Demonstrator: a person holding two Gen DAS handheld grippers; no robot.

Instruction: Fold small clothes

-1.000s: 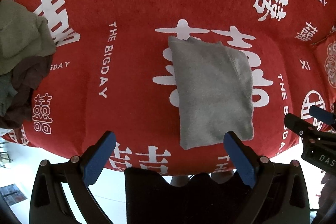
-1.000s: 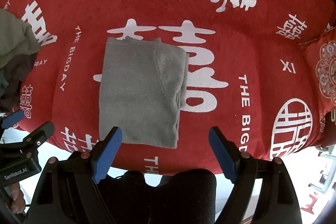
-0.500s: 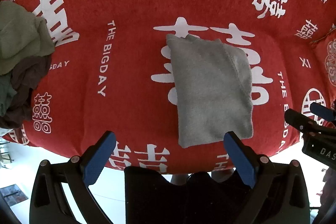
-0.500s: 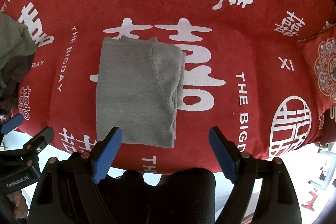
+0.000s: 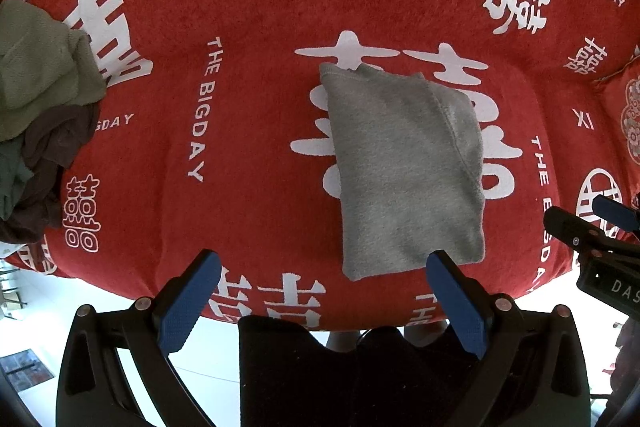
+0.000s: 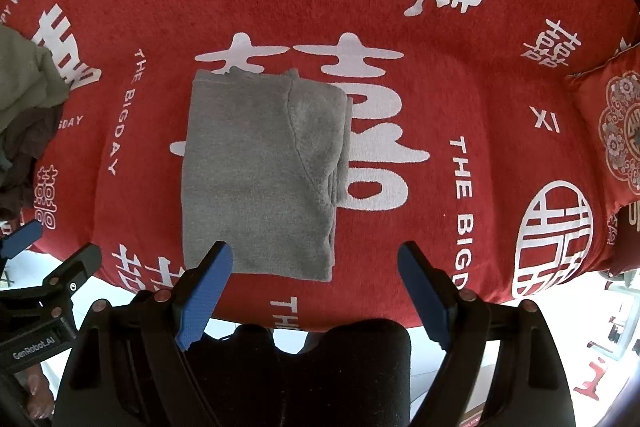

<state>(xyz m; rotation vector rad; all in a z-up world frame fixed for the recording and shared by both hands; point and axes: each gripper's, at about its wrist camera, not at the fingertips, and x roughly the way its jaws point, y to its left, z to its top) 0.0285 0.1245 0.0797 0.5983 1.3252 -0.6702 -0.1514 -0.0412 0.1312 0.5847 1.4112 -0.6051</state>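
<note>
A grey garment (image 5: 404, 167) (image 6: 260, 175) lies folded into a flat rectangle on the red cloth with white lettering (image 5: 260, 131) (image 6: 460, 75). My left gripper (image 5: 324, 263) hangs open above the near edge of the cloth, its right blue pad level with the garment's near right corner, nothing between the pads. My right gripper (image 6: 314, 259) is open too, high over the garment's near edge, empty. Each gripper shows at the side of the other's view: the right one (image 5: 592, 227) and the left one (image 6: 44, 259).
A heap of crumpled clothes, olive green over dark brown (image 5: 40, 99) (image 6: 24, 107), sits at the left edge of the red cloth. A red patterned cushion (image 6: 616, 131) lies at the right. Pale floor (image 5: 32, 307) shows beyond the cloth's near edge.
Both views shift only slightly; the garment lies in the same shape and both grippers stay open and empty.
</note>
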